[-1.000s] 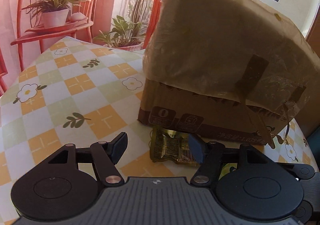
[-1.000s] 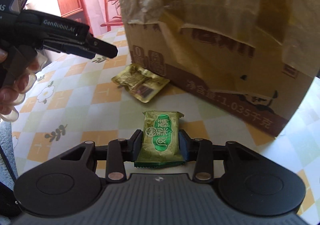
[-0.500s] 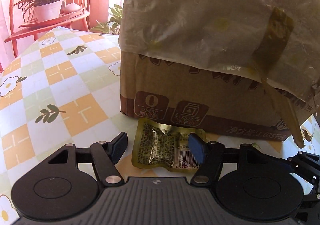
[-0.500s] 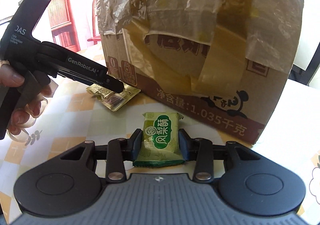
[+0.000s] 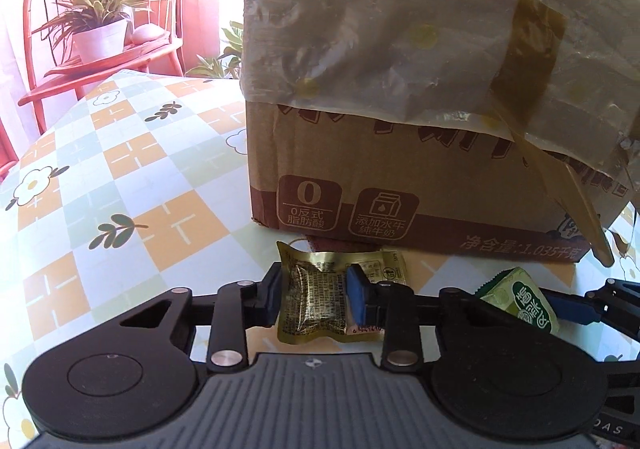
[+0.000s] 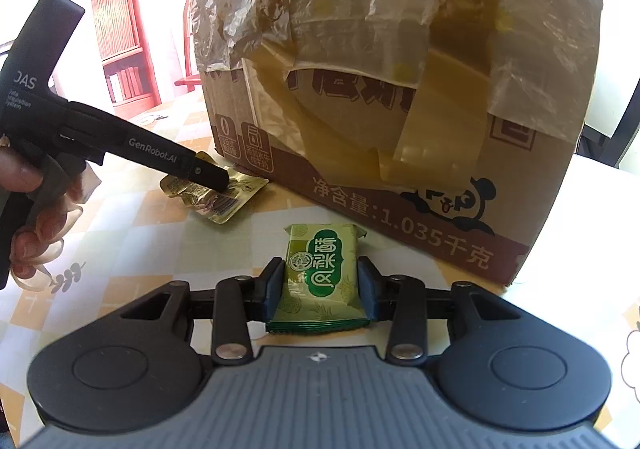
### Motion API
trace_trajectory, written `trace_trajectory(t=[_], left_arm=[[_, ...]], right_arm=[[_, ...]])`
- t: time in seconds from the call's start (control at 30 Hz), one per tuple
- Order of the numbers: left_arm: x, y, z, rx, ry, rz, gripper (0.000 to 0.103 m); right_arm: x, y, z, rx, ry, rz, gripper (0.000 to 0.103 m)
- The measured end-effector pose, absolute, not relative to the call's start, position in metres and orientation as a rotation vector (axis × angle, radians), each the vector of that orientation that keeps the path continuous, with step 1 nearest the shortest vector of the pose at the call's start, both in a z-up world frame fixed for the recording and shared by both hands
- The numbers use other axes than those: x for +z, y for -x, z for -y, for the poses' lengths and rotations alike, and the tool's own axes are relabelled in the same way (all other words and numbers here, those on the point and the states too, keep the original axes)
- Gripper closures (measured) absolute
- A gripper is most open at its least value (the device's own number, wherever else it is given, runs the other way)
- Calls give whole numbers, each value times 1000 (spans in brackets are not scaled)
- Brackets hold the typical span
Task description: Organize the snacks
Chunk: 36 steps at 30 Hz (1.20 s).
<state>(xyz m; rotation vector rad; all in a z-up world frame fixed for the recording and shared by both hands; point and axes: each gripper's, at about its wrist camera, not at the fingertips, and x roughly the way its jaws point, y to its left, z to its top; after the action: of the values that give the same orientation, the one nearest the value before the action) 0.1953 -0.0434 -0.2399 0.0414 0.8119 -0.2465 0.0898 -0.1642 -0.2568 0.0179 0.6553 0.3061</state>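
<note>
My left gripper (image 5: 314,295) is shut on a gold foil snack packet (image 5: 316,303) that lies on the tablecloth just in front of the cardboard box (image 5: 420,185). The same packet (image 6: 218,195) shows in the right wrist view, with the left gripper's fingers (image 6: 208,175) on it. My right gripper (image 6: 320,285) is shut on a green snack packet (image 6: 320,277) and holds it near the box front (image 6: 400,153). The green packet also shows at the right of the left wrist view (image 5: 520,299).
The box is tall, wrapped in plastic film and brown tape, and fills the far side. The checked flower tablecloth (image 5: 120,185) stretches left. A red chair with a potted plant (image 5: 100,33) stands behind the table. A wooden bookshelf (image 6: 120,45) stands at the back.
My left gripper has moved forward over the gold packet and closed on it. My right gripper has kept its hold on the green packet and come closer to the box.
</note>
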Motion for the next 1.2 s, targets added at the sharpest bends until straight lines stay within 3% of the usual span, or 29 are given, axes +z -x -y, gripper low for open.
trace_trajectory(t=[0.03,0.13,0.83,0.9,0.97,1.07,1.2], left_arm=[[-238,-191,43,-241,-52,-803,78],[-238,-182,38,-245,-34,-810,81],[-246,-157,10,-187,-3,-813,81],[-242,-153,8,-199,14,-816,78],[-239,-151,6,-229,46,-819,64],[-234,-150,6,-256,60,-785,50],[-232,-151,8,-268,79,-776,44]], right_arm=[[-257,-90,164,306,-18,-655,62],[-257,-90,164,306,-18,-655,62],[-256,-88,163,305,-15,-655,62],[-256,-88,163,305,-15,-654,62],[-256,-88,163,305,-15,-655,62],[-256,-88,163,305,-15,-654,62],[-256,-88,163,305,-15,-655,62]])
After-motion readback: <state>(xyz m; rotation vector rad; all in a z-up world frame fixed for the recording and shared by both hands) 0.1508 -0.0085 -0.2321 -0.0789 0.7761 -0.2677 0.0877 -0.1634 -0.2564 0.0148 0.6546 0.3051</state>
